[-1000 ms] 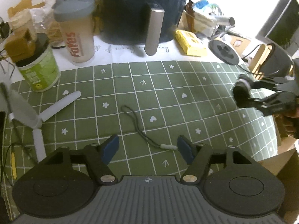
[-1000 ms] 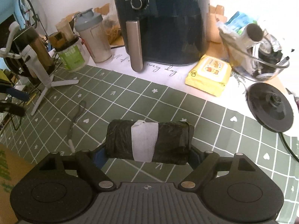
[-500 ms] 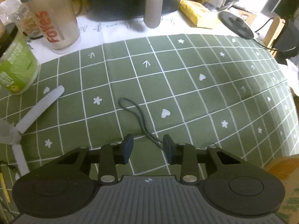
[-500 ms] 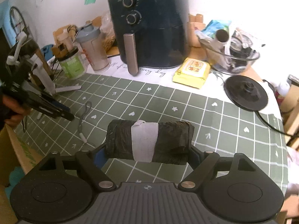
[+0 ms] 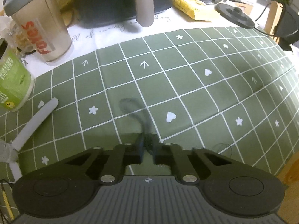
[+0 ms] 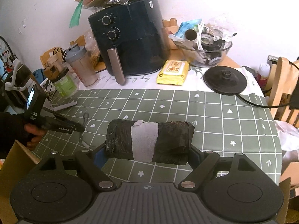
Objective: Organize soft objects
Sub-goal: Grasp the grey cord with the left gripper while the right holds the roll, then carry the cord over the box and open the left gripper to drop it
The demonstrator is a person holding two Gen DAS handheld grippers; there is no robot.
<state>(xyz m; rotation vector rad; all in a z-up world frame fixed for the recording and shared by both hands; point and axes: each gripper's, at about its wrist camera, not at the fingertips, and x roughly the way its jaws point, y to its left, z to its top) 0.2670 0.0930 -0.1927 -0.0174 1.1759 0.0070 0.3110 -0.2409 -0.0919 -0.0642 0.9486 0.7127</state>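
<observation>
Thin dark cord (image 5: 143, 123) pinched in closed L gripper (image 5: 147, 145), may slip near table's (image 5: 186, 93) front edge; R gripper (image 6: 147, 149) clamps black roll (image 6: 168, 140).

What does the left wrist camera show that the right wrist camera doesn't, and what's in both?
Only the left wrist view shows the left hand-held gripper shut on the dark cord up close. Only the right wrist view shows the right hand-held gripper holding the black roll with a white band, the glass bowl, and the person's hand. Both show the air fryer, shaker bottle, yellow wipes pack and green checked cloth.
</observation>
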